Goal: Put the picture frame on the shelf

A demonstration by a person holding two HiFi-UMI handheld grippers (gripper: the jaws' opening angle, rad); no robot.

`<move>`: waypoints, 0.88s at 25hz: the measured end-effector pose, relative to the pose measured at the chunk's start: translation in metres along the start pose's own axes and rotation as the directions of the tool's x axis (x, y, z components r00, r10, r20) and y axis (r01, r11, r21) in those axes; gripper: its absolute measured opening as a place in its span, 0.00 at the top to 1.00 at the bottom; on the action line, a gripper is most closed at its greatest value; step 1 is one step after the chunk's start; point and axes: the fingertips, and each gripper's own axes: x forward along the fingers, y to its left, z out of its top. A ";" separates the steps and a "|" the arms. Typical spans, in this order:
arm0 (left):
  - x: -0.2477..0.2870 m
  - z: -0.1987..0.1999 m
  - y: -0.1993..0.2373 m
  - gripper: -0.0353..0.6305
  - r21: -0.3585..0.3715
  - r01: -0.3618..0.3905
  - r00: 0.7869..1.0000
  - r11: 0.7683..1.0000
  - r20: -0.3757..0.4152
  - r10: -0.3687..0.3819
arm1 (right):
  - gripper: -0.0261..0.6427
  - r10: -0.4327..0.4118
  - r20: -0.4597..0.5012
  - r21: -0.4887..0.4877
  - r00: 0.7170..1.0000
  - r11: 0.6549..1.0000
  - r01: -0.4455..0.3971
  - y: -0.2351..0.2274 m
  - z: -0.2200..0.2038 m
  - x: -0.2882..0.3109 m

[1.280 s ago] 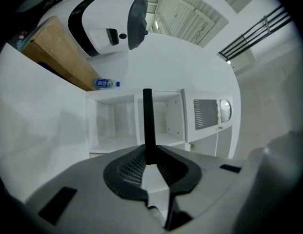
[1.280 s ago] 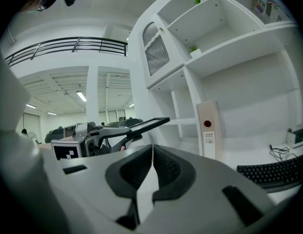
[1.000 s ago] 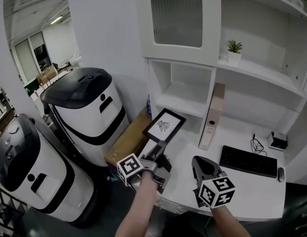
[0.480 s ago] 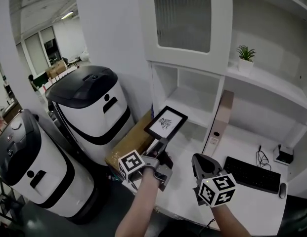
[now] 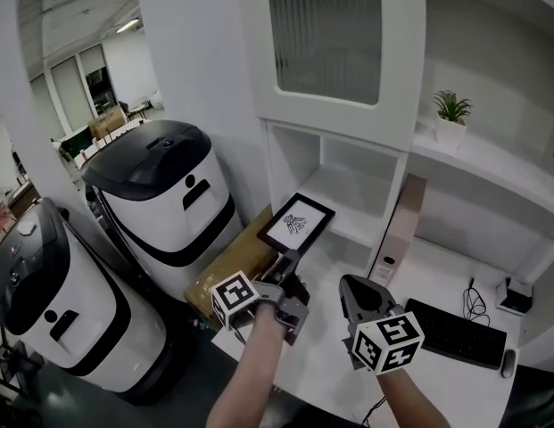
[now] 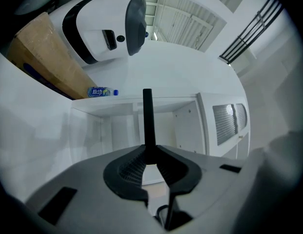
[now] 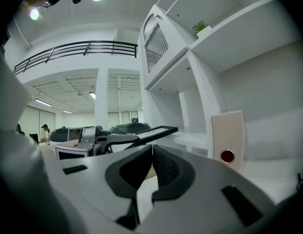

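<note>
The picture frame (image 5: 297,222), black-rimmed with a white print, is held out flat in front of the white shelf unit's open cubby (image 5: 352,181). My left gripper (image 5: 287,259) is shut on the frame's near edge. In the left gripper view the frame (image 6: 147,115) shows edge-on, rising from the closed jaws (image 6: 150,156) toward the cubby (image 6: 141,126). My right gripper (image 5: 348,285) hovers to the right of it, shut with nothing between its pads. From the right gripper (image 7: 152,149) view, the frame (image 7: 158,130) hangs level to the left, short of the shelf.
A beige binder (image 5: 400,230) stands on the desk right of the cubby, with a keyboard (image 5: 450,333) further right. A potted plant (image 5: 451,114) sits on a higher shelf. Two white-and-black machines (image 5: 161,185) and a cardboard box (image 5: 225,261) fill the left side.
Both grippers have moved forward toward the shelf unit, the left one carrying the frame closer to the cubby. Neither gripper's jaws have changed.
</note>
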 end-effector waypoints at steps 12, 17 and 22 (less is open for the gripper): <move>0.025 0.008 0.009 0.85 -0.002 -0.031 0.999 1.000 0.015 0.031 | 0.96 0.025 -0.018 -0.001 1.000 1.000 -0.025 -0.010 -0.005 0.018; 0.034 0.009 0.009 0.85 -0.007 -0.038 0.999 0.999 0.015 0.038 | 0.96 0.029 -0.025 -0.004 0.999 1.000 -0.030 -0.012 -0.005 0.022; 0.044 0.011 0.010 0.85 -0.011 -0.051 0.999 0.999 0.016 0.051 | 0.96 0.030 -0.027 -0.007 0.999 1.000 -0.030 -0.015 -0.005 0.025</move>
